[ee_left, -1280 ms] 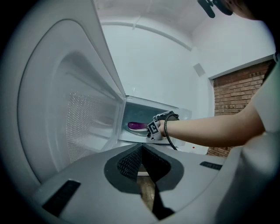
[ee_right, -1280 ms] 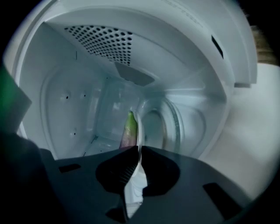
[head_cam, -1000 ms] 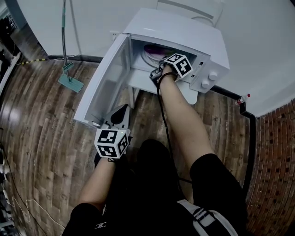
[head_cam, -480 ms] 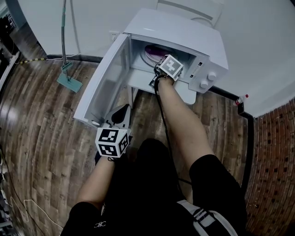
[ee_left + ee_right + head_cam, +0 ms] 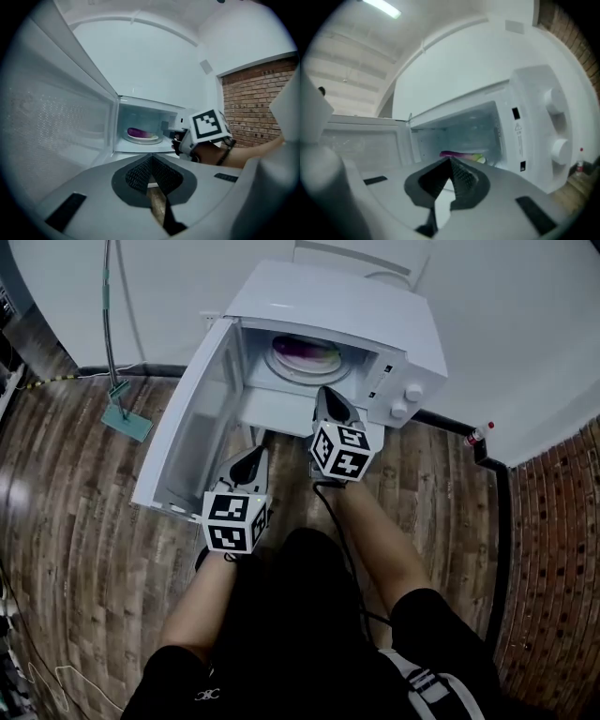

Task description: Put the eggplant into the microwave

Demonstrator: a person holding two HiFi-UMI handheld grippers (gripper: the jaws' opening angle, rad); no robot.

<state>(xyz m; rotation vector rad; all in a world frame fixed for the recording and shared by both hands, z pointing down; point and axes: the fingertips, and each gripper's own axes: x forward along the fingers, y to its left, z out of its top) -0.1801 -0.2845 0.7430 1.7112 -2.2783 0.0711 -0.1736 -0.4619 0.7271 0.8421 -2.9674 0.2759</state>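
Eggplant (image 5: 302, 350) is found on the plate (image 5: 323, 367) inside the open microwave (image 5: 337, 301). Left gripper (image 5: 151, 159) and right gripper (image 5: 450, 161) are held outside the cavity, jaws closed together, nothing gripped. It is judged light, firm and slick-skinned, best taken across mid-body. No brand is legible, and the warning-triangle sticker (image 5: 518, 127) can't be read.

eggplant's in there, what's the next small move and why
Probably swing the open door shut with the left claw, which sits beside it. The eggplant already lies on the plate inside the microwave, and the right claw is shut, empty and outside the cavity.
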